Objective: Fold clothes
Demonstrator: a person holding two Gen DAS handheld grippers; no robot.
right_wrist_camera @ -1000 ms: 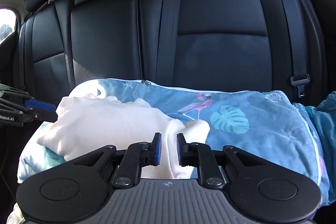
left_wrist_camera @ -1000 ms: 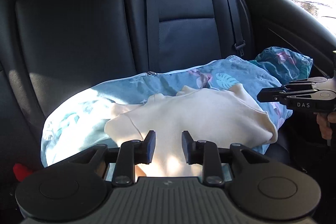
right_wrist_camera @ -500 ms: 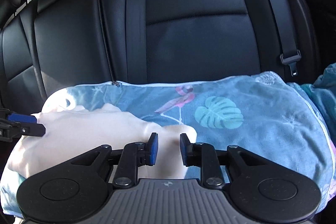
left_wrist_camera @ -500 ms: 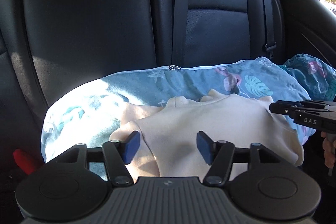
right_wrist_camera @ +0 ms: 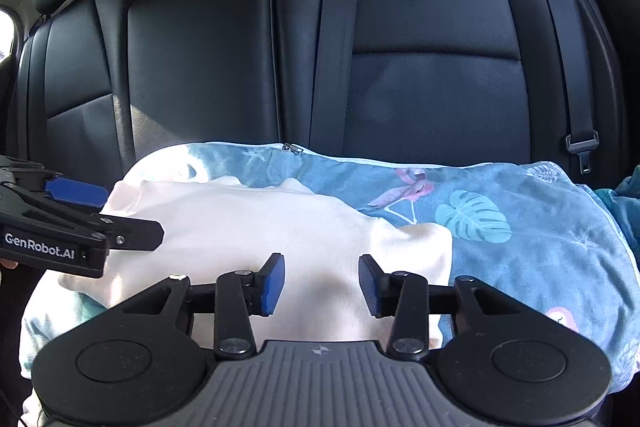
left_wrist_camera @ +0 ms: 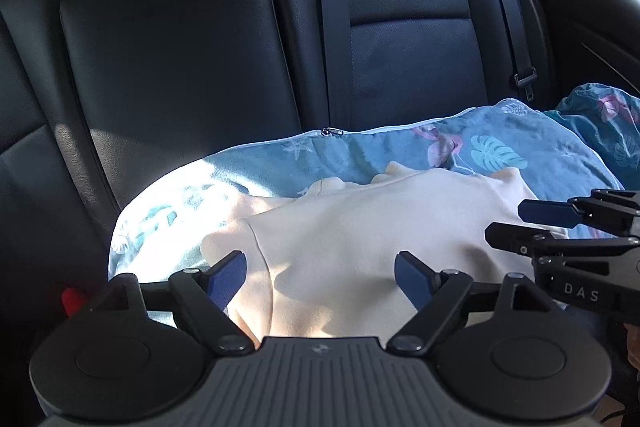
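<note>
A cream garment (left_wrist_camera: pixel 360 239) (right_wrist_camera: pixel 248 227) lies folded on a blue patterned cushion (left_wrist_camera: pixel 520 155) (right_wrist_camera: pixel 520 227) on the back seat of a car. My left gripper (left_wrist_camera: pixel 320 281) hovers open over the garment's near left part, with nothing between its blue pads. My right gripper (right_wrist_camera: pixel 321 285) is open over the garment's near right part, also holding nothing. Each gripper shows in the other's view: the right gripper (left_wrist_camera: pixel 528 223) at the right edge, the left gripper (right_wrist_camera: pixel 108 211) at the left edge.
Black leather seat backs (right_wrist_camera: pixel 400 27) rise behind the cushion, with a seat belt buckle (right_wrist_camera: pixel 580 147) to the right. A second blue patterned bundle (left_wrist_camera: pixel 600 123) lies by the right door. Something small and red (left_wrist_camera: pixel 72 301) sits low at the left.
Both grippers went from nearly shut to open and let go of the cream garment, which now rests on the cushion. Both have drawn back slightly.
</note>
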